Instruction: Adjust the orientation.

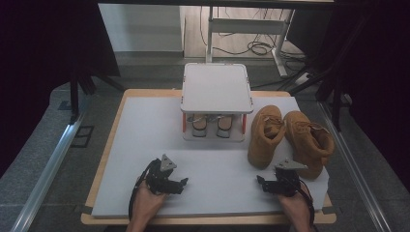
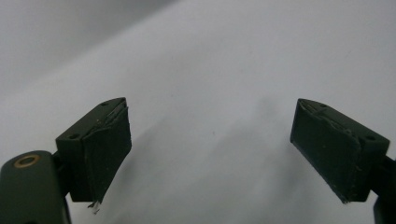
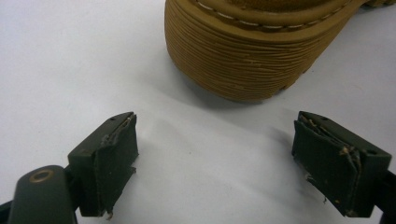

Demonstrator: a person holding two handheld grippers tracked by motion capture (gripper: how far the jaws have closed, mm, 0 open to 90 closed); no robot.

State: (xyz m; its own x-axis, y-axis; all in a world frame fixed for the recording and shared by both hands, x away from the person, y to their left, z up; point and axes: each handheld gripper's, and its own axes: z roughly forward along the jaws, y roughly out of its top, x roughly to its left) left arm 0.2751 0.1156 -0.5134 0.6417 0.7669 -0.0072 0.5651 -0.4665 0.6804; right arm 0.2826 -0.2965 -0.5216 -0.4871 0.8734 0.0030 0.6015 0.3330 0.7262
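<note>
A: Quick status, hands & grippers?

B: Left hand (image 1: 145, 203) comes in from bottom edge, w/ the left gripper (image 1: 185, 182), black two-jaw tool w/ grey three-cornered plate on top, low over the pale grey foam mat (image 1: 145, 125) that covers the light wooden table (image 1: 104, 164). Jaws point toward centre-right of the mat. In the left gripper view they stand wide apart, nothing btwn them, just bare mat.

A: Right side?

B: Right hand (image 1: 299, 208) mirrors it from bottom right, black cable looping at the wrist. Right gripper (image 1: 260, 181) same build, jaws aimed left toward centre of mat, so the two tools face each other, well apart. Jaws spread wide, empty.

A: The shoes?

B: Pair of tan suede lace-up boots on right half of mat. Left tan boot (image 1: 265, 135) lies just beside the white two-tier shoe rack w/ red posts (image 1: 216, 87), toe toward the person. Right tan boot (image 1: 309, 142) next to it, angled, its front end near the right gripper's body. In the right gripper view a ribbed tan rubber sole (image 3: 252, 56) sits just beyond the jaw tips, not touching; can't tell which boot.

A: Rack?

B: Back-centre of mat, flat white top bare; pair of small grey-white shoes (image 1: 211, 126) on the lower shelf.
</note>
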